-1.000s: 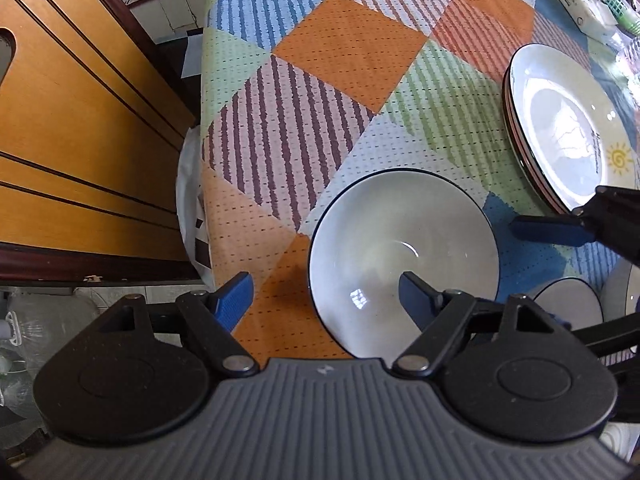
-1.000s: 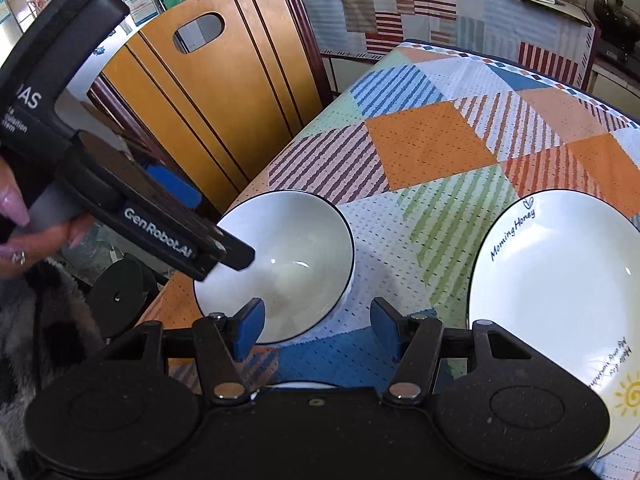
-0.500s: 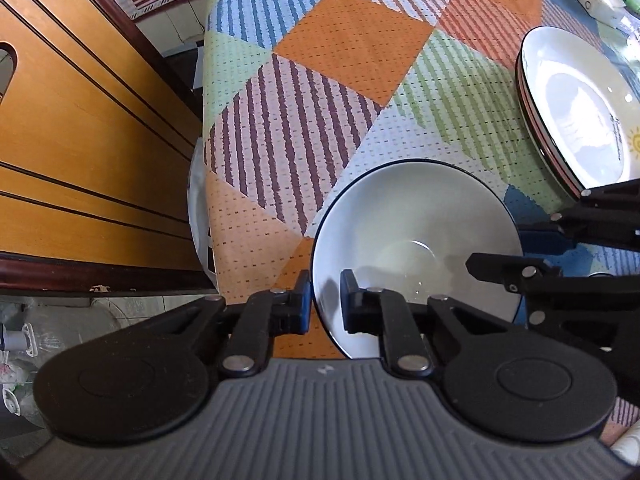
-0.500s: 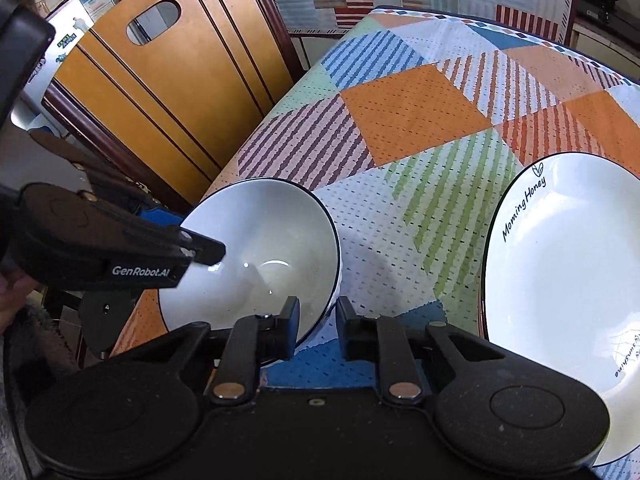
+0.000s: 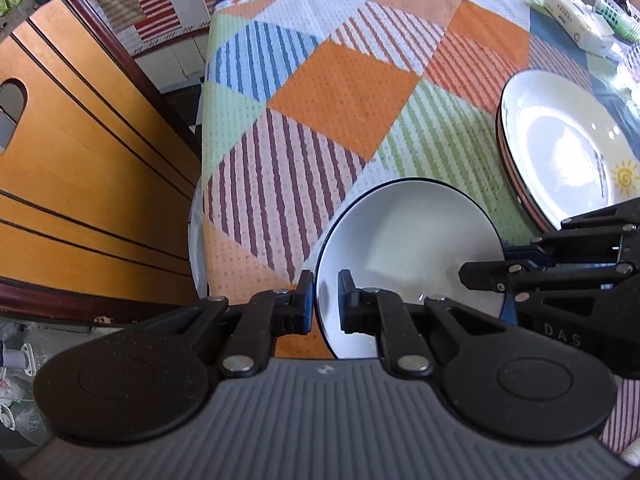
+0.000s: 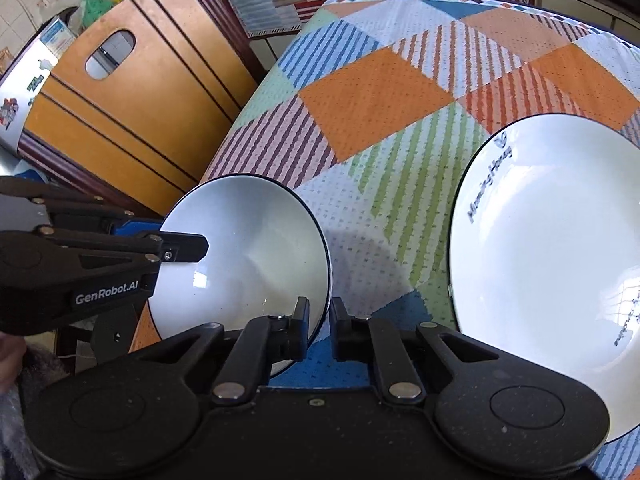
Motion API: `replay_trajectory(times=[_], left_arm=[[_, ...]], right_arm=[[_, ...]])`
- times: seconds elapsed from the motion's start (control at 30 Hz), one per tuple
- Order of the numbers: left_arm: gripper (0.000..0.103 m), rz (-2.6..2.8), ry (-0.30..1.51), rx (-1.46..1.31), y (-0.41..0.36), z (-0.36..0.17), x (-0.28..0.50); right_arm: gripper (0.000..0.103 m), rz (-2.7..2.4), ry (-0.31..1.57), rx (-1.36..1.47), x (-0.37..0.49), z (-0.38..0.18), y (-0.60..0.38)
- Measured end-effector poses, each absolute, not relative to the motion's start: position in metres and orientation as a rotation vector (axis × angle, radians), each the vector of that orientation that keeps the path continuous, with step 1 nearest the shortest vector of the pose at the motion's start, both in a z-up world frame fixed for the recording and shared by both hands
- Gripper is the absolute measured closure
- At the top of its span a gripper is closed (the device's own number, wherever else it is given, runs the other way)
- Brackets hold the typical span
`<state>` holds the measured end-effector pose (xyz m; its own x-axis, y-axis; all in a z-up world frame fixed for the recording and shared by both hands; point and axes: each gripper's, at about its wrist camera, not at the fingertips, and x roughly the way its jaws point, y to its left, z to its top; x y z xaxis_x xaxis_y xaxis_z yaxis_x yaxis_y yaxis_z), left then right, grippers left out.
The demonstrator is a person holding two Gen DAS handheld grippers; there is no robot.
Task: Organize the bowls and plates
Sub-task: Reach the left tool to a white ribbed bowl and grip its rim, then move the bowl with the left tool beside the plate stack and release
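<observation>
A white bowl with a dark rim [image 5: 404,248] is held near the table's near-left corner; it also shows in the right wrist view [image 6: 248,256]. My left gripper [image 5: 323,300] is shut on its near rim. My right gripper [image 6: 320,328] is shut on the rim at the bowl's right side. The bowl appears lifted, casting a shadow on the cloth. A stack of white plates [image 5: 560,148] printed "Morning Honey" with a sun lies to the right, and in the right wrist view [image 6: 548,264].
The table wears a patchwork tablecloth [image 5: 340,80]. A wooden chair back [image 5: 72,184] stands close at the left edge. A tissue pack [image 5: 576,20] and green items sit at the far right.
Both grippers closed from open onto the bowl's rim, one on each side. The bowl has since risen a little off the cloth.
</observation>
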<state>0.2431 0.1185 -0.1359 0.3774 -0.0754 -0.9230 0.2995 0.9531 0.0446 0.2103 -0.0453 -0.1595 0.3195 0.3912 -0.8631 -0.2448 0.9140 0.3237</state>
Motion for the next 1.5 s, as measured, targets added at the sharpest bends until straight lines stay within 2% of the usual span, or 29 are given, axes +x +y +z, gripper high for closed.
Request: replay_trajectory(times=[0.23, 0.4, 0.73, 1.07, 1.2, 1.4, 1.5], left_arm=[[0.092, -0.233, 1.109, 0.225, 0.107, -0.128, 0.269], [0.092, -0.233, 1.169, 0.122, 0.107, -0.137, 0.296], [0.092, -0.218, 1.205, 0.020, 0.106, -0.156, 0.328], [0.092, -0.213, 1.191, -0.082, 0.114, -0.152, 0.332], [0.091, -0.204, 1.185, -0.079, 0.114, -0.156, 0.334], [0.089, -0.245, 1.202, -0.154, 0.125, -0.152, 0.333], [0.088, -0.257, 1.165, -0.111, 0.124, -0.136, 0.323]], right_arm=[[0.091, 0.391, 1.107, 0.113, 0.241, -0.140, -0.056], [0.091, 0.374, 1.077, 0.063, 0.271, -0.132, -0.061], [0.091, 0.322, 1.048, 0.021, 0.297, -0.147, -0.062], [0.091, 0.297, 1.018, -0.048, 0.299, -0.154, -0.057], [0.085, 0.286, 0.975, -0.120, 0.296, -0.152, -0.048], [0.066, 0.271, 0.939, -0.128, 0.289, -0.137, -0.044], [0.065, 0.270, 0.926, -0.125, 0.279, -0.125, -0.046]])
